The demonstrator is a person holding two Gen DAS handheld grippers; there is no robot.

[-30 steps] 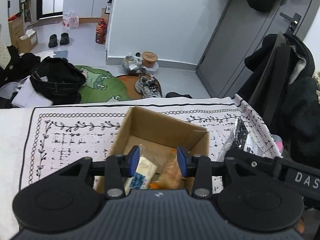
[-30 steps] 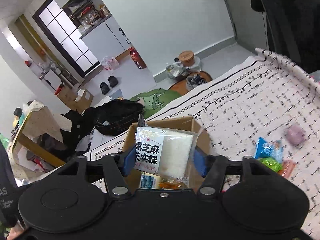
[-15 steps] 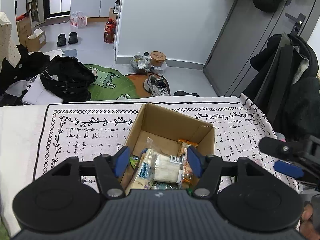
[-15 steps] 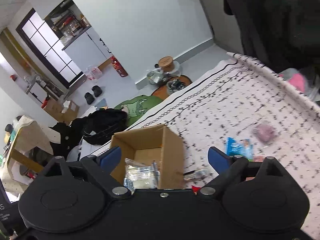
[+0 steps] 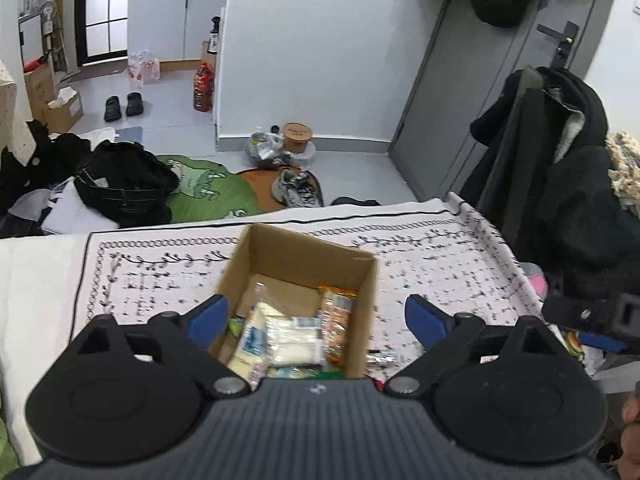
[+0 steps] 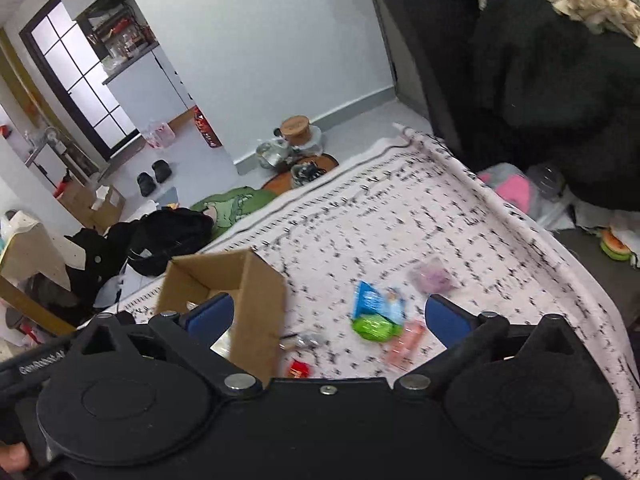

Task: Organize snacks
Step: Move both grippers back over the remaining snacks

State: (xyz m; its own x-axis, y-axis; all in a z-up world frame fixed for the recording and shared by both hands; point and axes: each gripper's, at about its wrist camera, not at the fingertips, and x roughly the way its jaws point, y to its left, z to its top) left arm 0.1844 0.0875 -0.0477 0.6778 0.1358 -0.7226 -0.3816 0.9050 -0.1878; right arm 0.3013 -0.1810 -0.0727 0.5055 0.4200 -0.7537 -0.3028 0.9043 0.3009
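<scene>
An open cardboard box (image 5: 276, 258) stands on the patterned tablecloth (image 5: 152, 280) and holds several snack packs, among them a white rice-cake pack (image 5: 290, 340) and an orange pack (image 5: 336, 312). My left gripper (image 5: 318, 318) is open and empty just above the box's near side. My right gripper (image 6: 328, 316) is open and empty, to the right of the box (image 6: 256, 304). Loose snacks lie on the cloth ahead of it: a blue pack (image 6: 378, 300), a green pack (image 6: 374, 326), a pink pack (image 6: 406, 344) and a purple one (image 6: 434, 278).
A small silver wrapper (image 6: 306, 340) and a red one (image 6: 299, 368) lie by the box's right wall. The table's far edge drops to a floor with shoes, bags and a green mat (image 5: 200, 188). Dark coats (image 5: 560, 184) hang at the right.
My right gripper let go of the white sesame-cake pack into the box, opened wide and swung right toward the loose snacks. My left gripper opened wider and pulled back a little.
</scene>
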